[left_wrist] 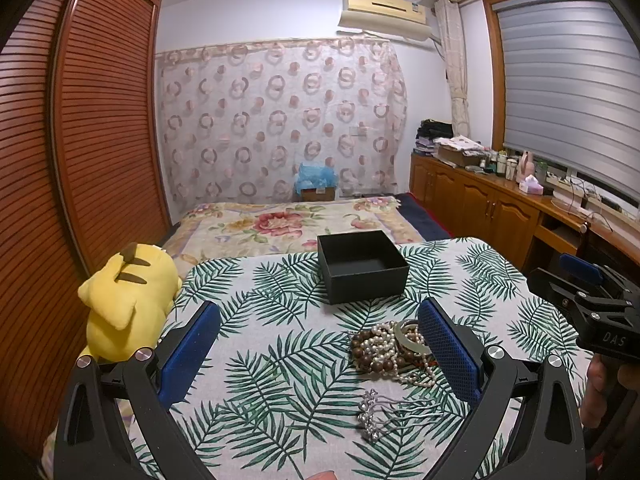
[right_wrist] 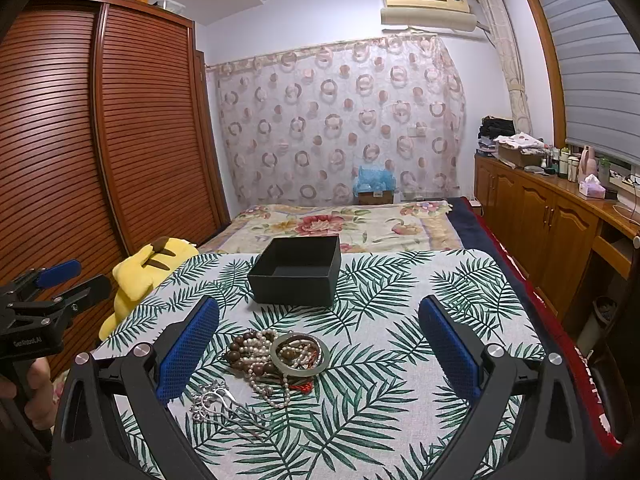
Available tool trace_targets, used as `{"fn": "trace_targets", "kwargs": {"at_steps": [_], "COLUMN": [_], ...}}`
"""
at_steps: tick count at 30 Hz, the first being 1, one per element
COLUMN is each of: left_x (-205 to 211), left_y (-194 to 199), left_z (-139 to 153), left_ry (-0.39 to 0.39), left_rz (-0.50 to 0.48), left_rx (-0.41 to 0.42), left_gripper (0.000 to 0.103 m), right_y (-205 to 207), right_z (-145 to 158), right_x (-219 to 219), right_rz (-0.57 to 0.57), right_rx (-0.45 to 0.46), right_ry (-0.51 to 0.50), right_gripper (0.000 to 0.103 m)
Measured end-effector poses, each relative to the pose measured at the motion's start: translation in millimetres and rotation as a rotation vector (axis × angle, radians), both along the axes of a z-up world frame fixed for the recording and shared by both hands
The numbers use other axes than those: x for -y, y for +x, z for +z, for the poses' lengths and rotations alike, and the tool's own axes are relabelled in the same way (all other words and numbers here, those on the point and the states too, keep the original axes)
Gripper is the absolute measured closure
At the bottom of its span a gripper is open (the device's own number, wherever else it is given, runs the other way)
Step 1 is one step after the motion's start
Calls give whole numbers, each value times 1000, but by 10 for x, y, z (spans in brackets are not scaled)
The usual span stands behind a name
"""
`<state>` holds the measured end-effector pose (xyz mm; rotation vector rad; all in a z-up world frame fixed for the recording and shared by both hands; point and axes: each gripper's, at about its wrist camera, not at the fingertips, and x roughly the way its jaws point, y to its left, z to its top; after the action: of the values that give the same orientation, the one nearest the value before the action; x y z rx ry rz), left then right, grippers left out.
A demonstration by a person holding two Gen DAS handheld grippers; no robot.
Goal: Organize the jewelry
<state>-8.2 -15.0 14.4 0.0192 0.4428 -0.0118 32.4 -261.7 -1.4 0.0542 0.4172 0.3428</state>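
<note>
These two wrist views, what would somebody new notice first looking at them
Most likely the tangled heap of jewelry, pearls, brown beads and a pale bangle, lying on the leaf-print cloth between the open right tool's blue pads. Just behind it stands an open, empty black box. A yellow plush toy lies at the cloth's left edge, and a silver hairpin lies nearest the camera.

An open square black cardboard box (right_wrist: 296, 276) sits empty on the leaf-print surface. Near it lies a tangled heap of pearl strands and brown wooden beads (right_wrist: 260, 354) with a pale jade bangle (right_wrist: 299, 351) on top, a silver hairpin (right_wrist: 224, 406) just beside.
</note>
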Motion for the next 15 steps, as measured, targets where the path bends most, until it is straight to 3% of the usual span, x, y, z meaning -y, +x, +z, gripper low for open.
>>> {"fn": "trace_targets", "kwargs": {"at_steps": [7, 15], "left_x": [15, -36], "left_y": [40, 207], "left_z": [-101, -437], "left_ry": [-2, 3], "left_rz": [-11, -60], "left_rx": [-25, -137], "left_gripper": [7, 7], "right_y": [5, 68], "right_z": [-10, -224], "right_x": [-1, 7], "right_rz": [3, 35], "right_rx": [-5, -57], "right_ry": [-1, -14], "right_gripper": [2, 2]}}
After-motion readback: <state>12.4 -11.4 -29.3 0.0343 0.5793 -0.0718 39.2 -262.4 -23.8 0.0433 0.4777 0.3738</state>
